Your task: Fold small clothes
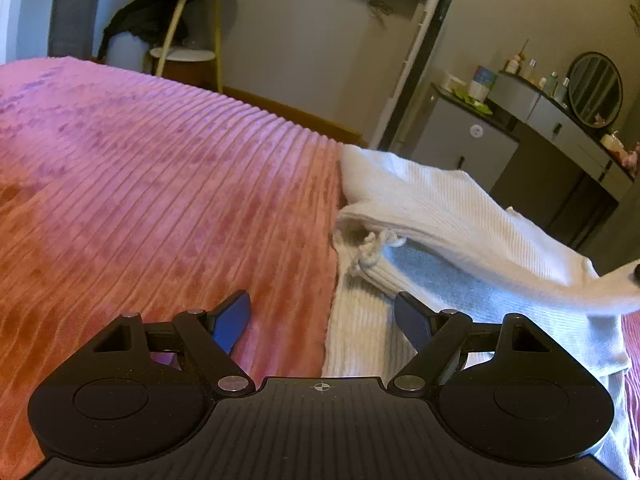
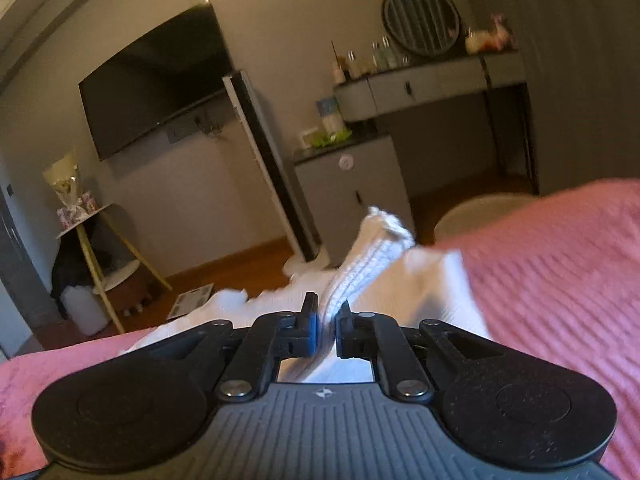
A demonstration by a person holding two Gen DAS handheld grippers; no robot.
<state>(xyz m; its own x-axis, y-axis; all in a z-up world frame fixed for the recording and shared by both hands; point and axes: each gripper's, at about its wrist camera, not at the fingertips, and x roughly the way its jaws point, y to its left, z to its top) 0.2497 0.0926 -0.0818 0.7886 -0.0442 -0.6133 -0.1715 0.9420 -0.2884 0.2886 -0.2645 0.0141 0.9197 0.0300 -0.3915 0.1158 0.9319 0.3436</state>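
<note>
While your right gripper point(image 2: 327, 320) is clamped on a raised edge of the white garment point(image 1: 432, 208) on the pink bedspread point(image 1: 160, 184), your left gripper point(image 1: 323, 312) stands spread, empty, just beside it. A fold appears underway; next, carry that edge across and lay it flat.

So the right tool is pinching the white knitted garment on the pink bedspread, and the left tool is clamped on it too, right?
Not quite. The left tool is open and grips nothing, as the left wrist view shows. The rest holds: the right tool is shut on the white knitted garment over the pink bedspread.
</note>
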